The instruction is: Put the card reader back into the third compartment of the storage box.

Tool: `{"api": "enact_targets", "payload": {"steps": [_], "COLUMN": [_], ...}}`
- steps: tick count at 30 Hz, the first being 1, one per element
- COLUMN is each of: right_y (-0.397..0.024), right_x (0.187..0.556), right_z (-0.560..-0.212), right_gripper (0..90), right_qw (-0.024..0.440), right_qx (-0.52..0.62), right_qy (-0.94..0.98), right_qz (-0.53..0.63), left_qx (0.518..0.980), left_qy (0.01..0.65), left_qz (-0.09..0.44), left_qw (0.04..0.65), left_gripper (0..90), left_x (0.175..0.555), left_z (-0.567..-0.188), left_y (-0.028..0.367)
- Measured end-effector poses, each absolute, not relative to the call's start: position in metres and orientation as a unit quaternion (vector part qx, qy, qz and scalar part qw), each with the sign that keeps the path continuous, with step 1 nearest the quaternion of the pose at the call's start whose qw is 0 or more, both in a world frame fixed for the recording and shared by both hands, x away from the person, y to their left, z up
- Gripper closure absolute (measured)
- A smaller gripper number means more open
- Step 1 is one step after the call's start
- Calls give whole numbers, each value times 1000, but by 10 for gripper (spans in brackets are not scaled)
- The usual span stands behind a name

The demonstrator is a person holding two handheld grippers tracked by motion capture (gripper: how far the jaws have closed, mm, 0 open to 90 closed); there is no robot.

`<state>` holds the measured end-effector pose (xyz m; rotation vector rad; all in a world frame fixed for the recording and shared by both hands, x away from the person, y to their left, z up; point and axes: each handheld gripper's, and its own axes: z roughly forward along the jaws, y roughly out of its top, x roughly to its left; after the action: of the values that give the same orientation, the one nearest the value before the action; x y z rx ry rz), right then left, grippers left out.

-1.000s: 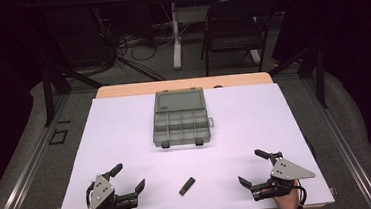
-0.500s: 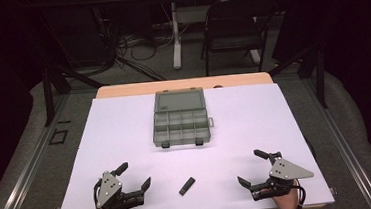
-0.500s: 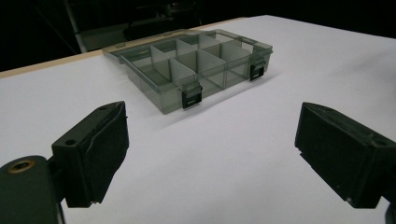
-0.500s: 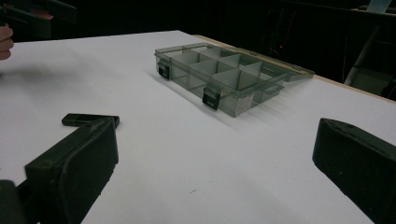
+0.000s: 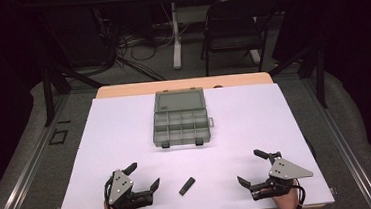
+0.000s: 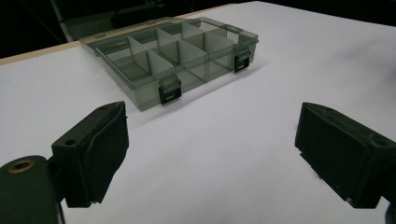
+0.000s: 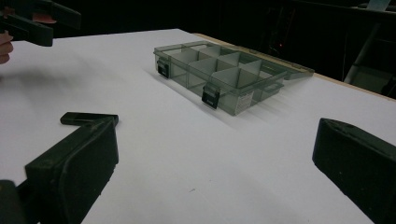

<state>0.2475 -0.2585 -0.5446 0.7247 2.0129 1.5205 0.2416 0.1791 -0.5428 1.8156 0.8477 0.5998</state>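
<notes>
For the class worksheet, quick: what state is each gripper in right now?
Left gripper: open, holding nothing.
Right gripper: open, holding nothing.
The small black rectangular block lies untouched between them.

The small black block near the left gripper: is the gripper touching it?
Apart. In the high view, white table shows between the left gripper and the small black block, and its jaws stand open around nothing.

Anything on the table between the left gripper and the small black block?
Nothing. In the high view, the left gripper sits open just left of the small black block, with only bare white table in the gap.
</notes>
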Motion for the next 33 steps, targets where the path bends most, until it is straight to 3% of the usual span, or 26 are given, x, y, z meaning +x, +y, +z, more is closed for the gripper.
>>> {"api": "enact_targets", "payload": {"steps": [33], "right_y": [-259], "right_x": [249], "right_z": [-546], "right_gripper": [0], "right_qw": [253], "right_qx": [271], "right_qy": [743], "right_qz": [557], "left_qx": [791], "left_qy": [334], "left_qz": [203], "left_qw": [471], "left_gripper": [99], "left_x": [248], "left_z": [-549], "left_y": [139]}}
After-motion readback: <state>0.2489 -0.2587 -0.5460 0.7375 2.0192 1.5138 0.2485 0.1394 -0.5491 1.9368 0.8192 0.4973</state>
